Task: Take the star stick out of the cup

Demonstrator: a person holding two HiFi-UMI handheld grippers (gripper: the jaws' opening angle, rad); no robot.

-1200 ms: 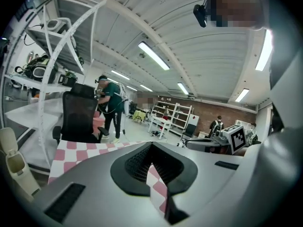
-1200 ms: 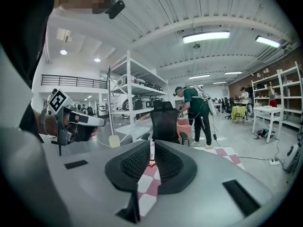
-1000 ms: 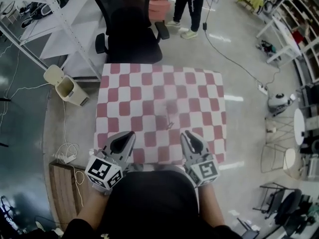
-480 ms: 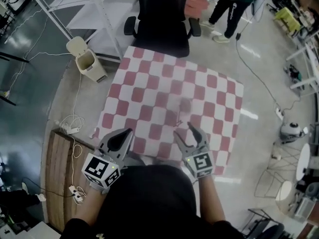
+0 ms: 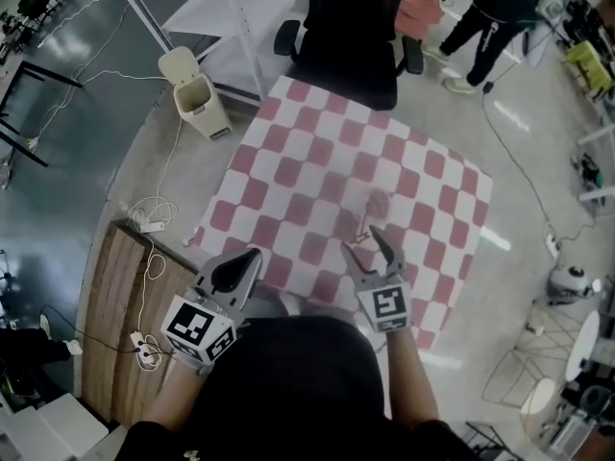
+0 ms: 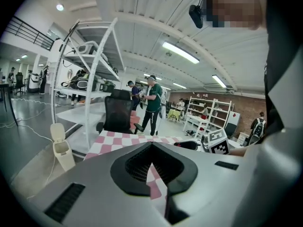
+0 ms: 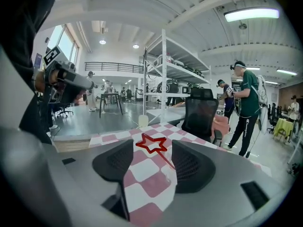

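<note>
Your right gripper [image 5: 362, 240]: jaws wide and opening, pressing on nothing. Your left gripper [image 5: 252, 255]: jaws together, nothing between them, at the near table edge. Red-and-white checked table [image 5: 317, 176] lies under both. Black office chair [image 5: 351, 27] at its far side; pale bin [image 5: 197, 94] on the floor off the far-left corner. Red star stick [image 7: 152, 144] sits between your right jaws, star end pointing away, shaft running back toward the right-hand jaw; contact there unclear.
</note>
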